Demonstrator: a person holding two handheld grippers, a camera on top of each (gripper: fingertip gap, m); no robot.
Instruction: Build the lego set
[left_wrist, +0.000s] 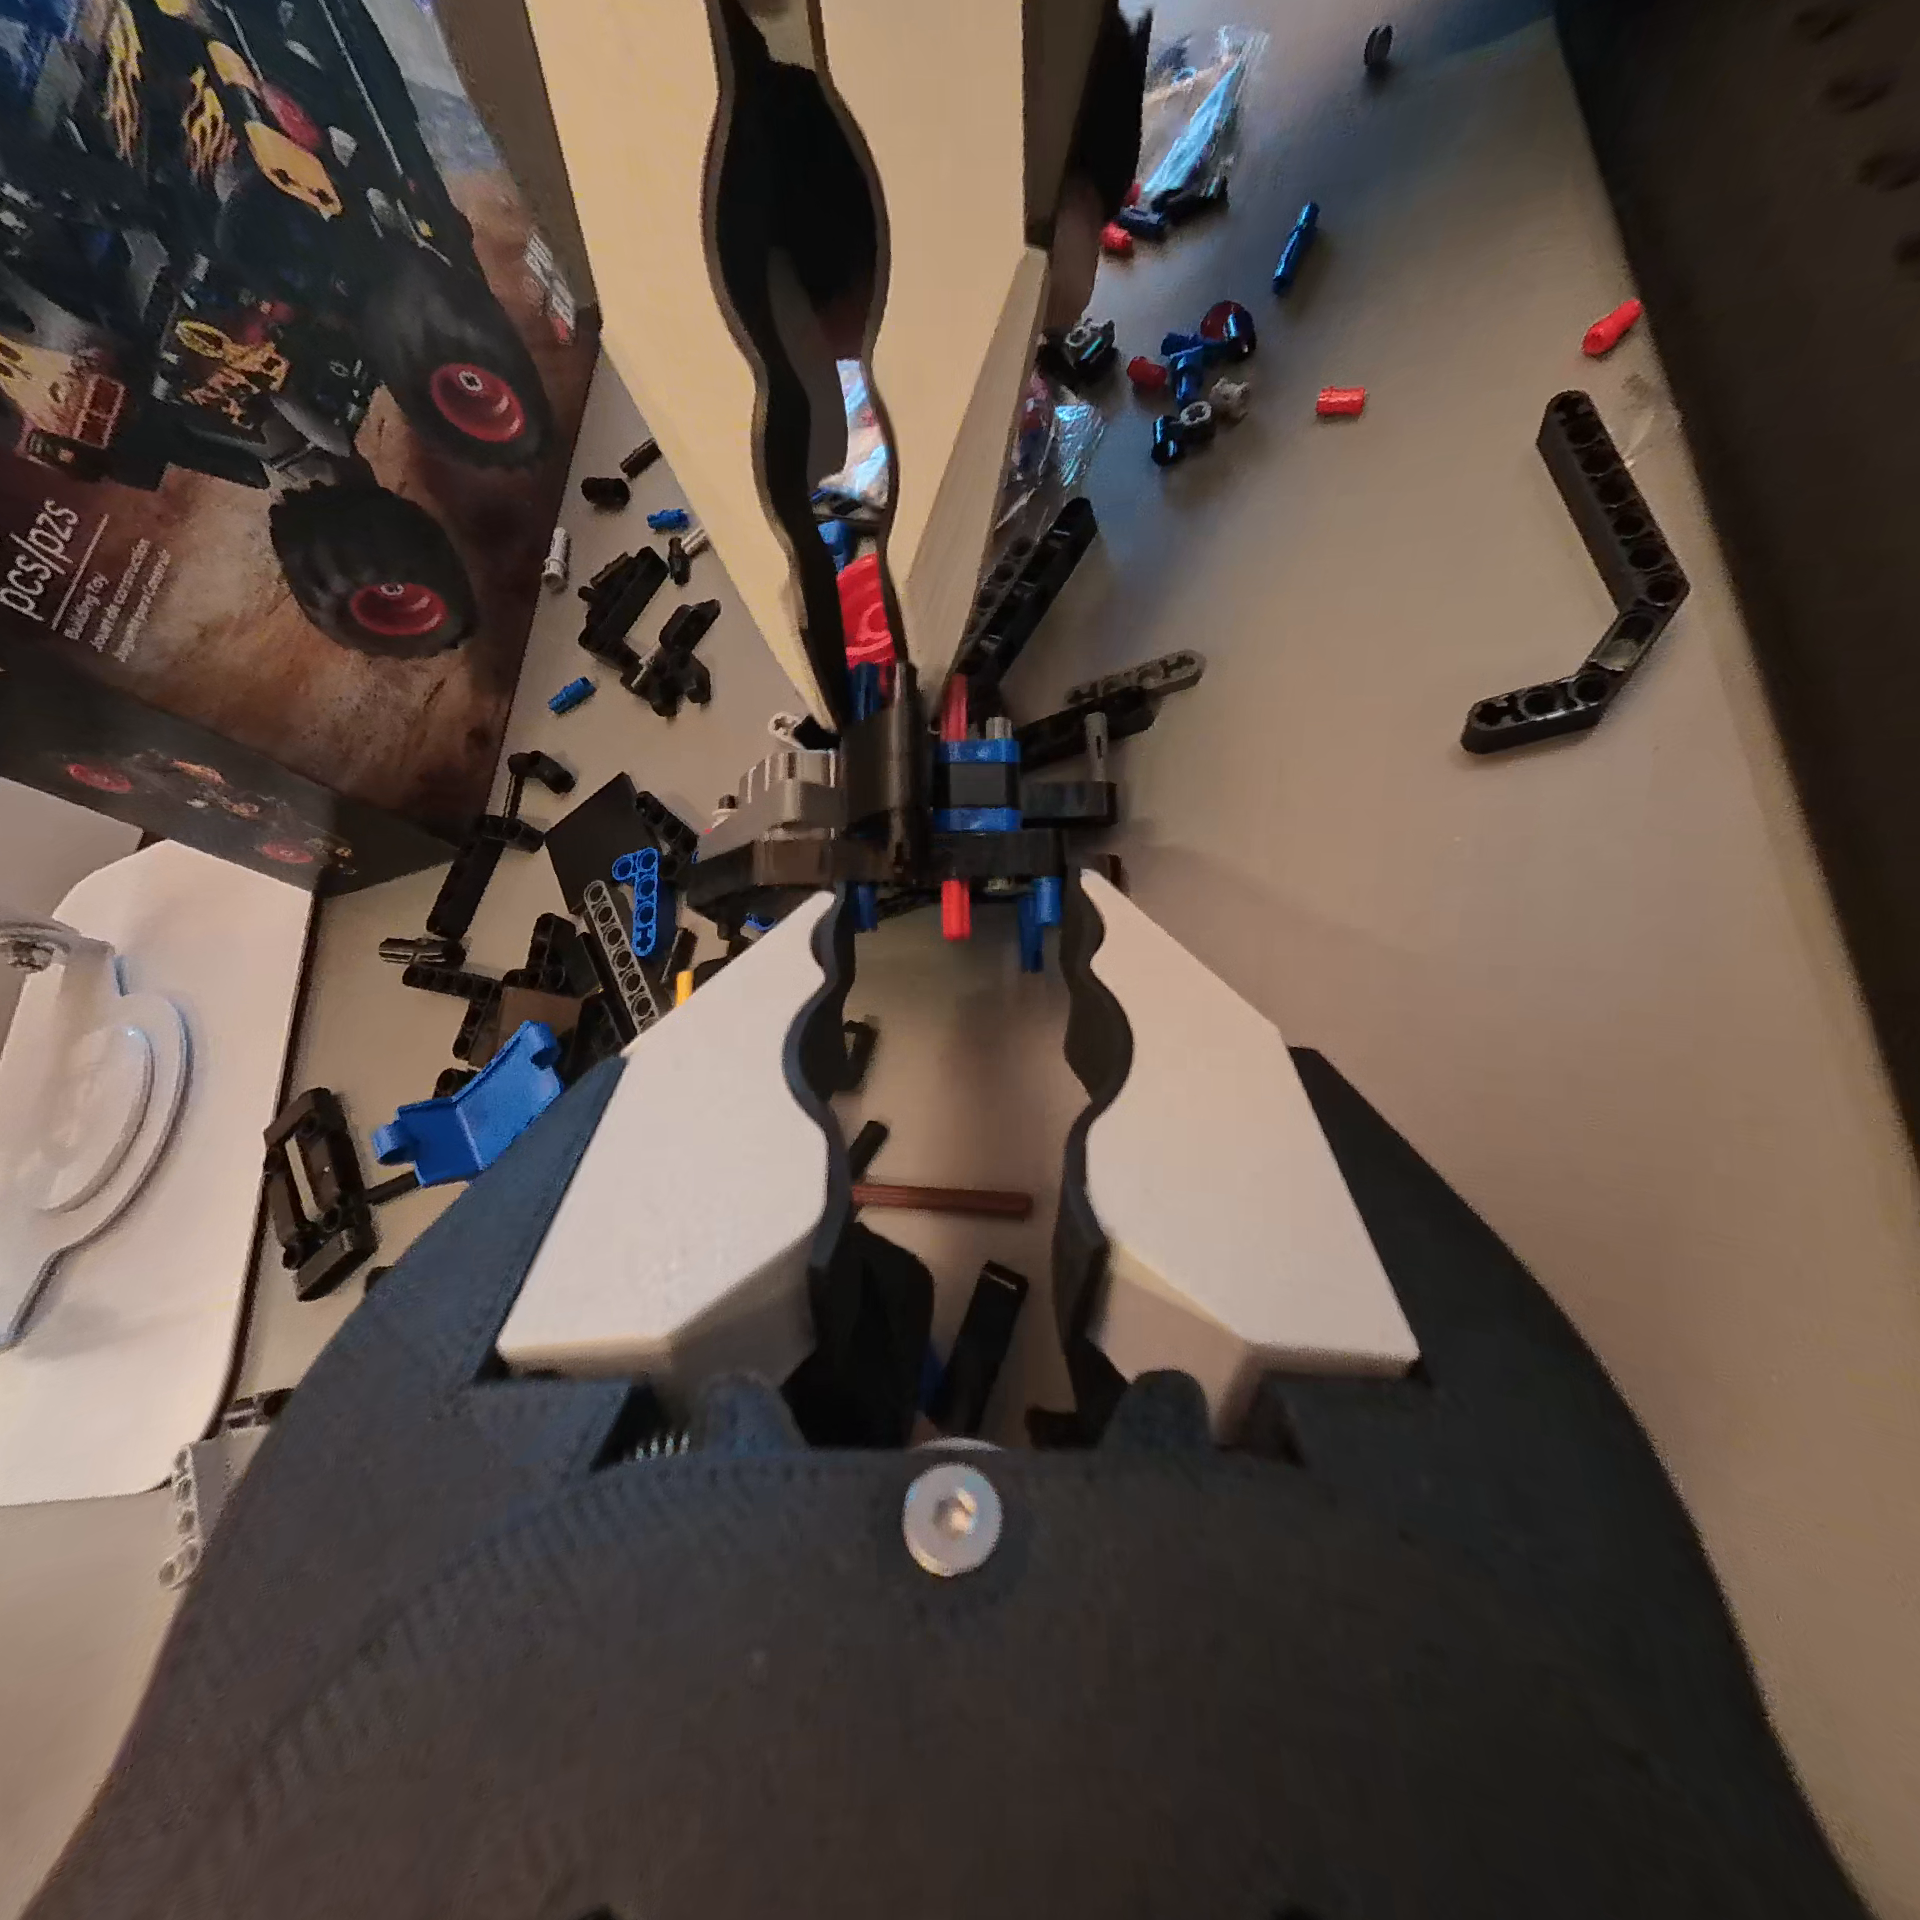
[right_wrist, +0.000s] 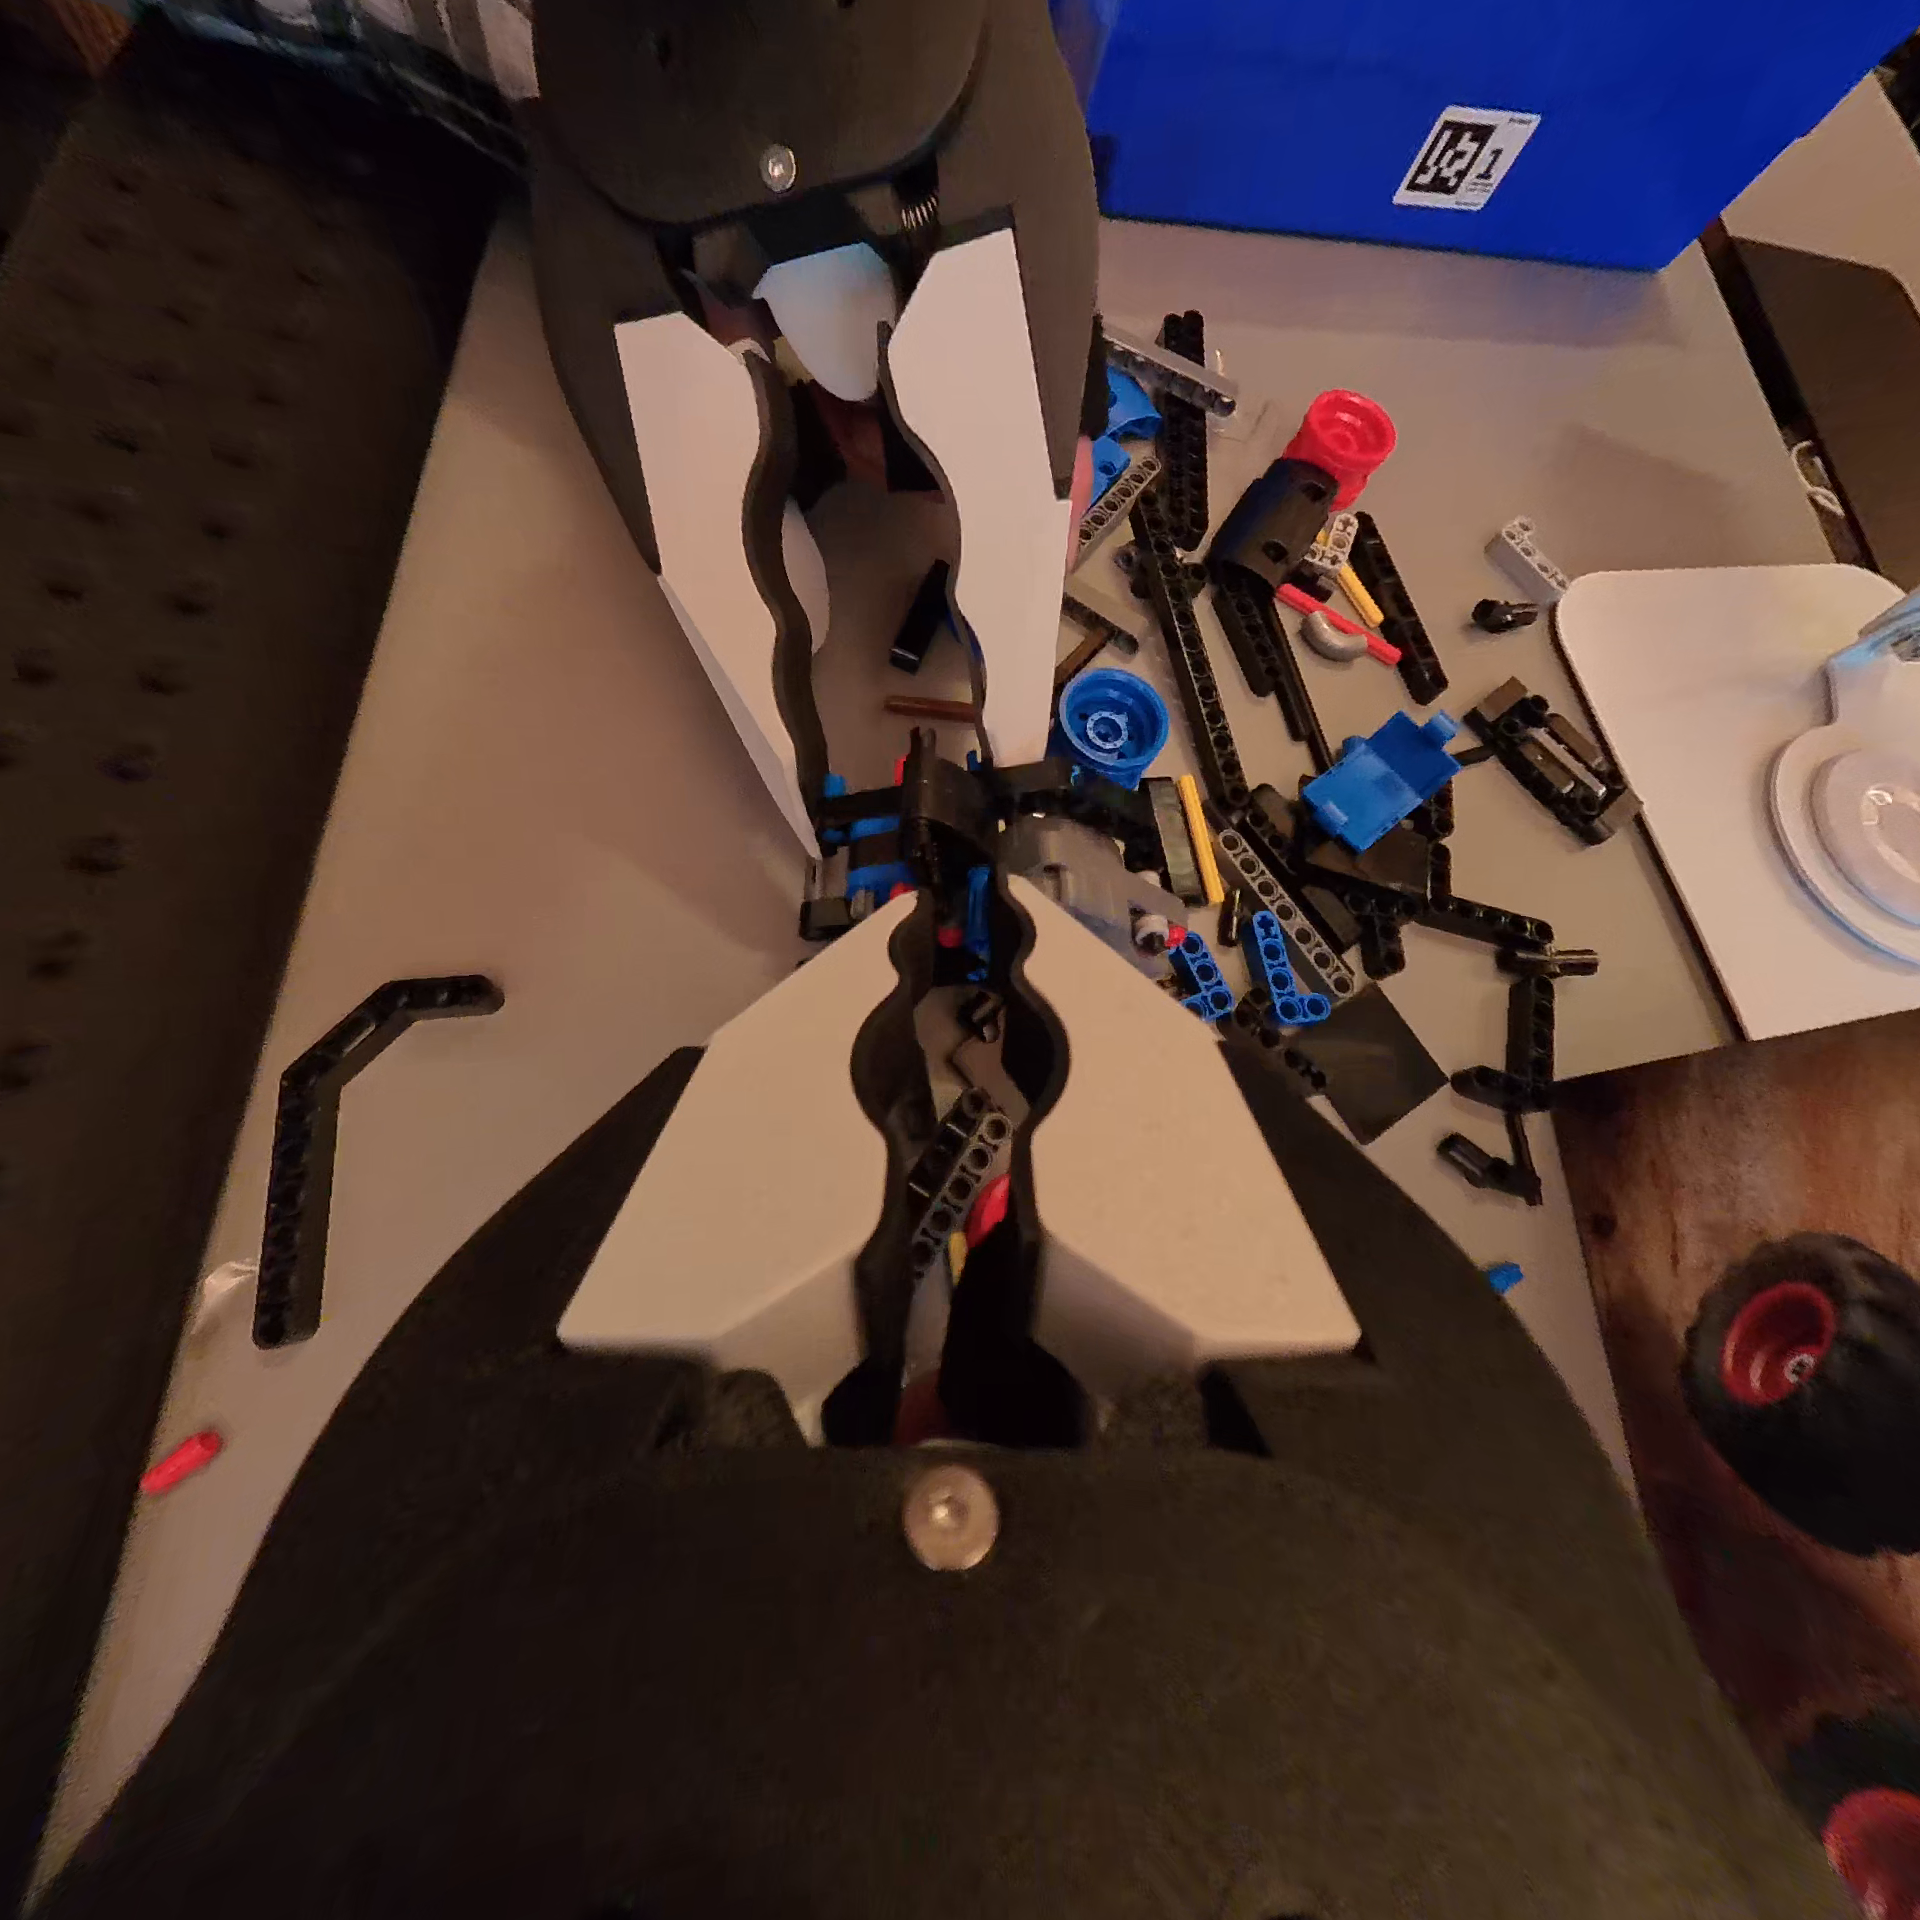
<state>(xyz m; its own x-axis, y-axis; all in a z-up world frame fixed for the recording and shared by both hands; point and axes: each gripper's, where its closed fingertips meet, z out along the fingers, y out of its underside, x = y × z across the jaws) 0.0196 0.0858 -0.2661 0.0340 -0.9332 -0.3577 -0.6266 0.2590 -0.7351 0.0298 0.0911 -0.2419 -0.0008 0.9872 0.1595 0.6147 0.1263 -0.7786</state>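
The two grippers meet tip to tip over the grey table (left_wrist: 1299, 1039) at the half-built assembly (left_wrist: 914, 821) of black, blue and grey parts. The right gripper (right_wrist: 956, 914) is pinched narrow on its black upright piece, while the left gripper (left_wrist: 956, 894) spans it with fingers wider apart — whether they clamp it, I cannot tell. Loose pieces (right_wrist: 1299, 831) lie heaped just beside it, and a bent black beam (left_wrist: 1600, 582) lies well apart.

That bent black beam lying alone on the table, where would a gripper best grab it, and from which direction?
Probably from straight above, on the long straight arm of the bent beam, fingers closing across its narrow width. It lies flat on the table with bare space on both sides, and the straight sides give parallel faces to pinch. The angled elbow would likely slip or twist.
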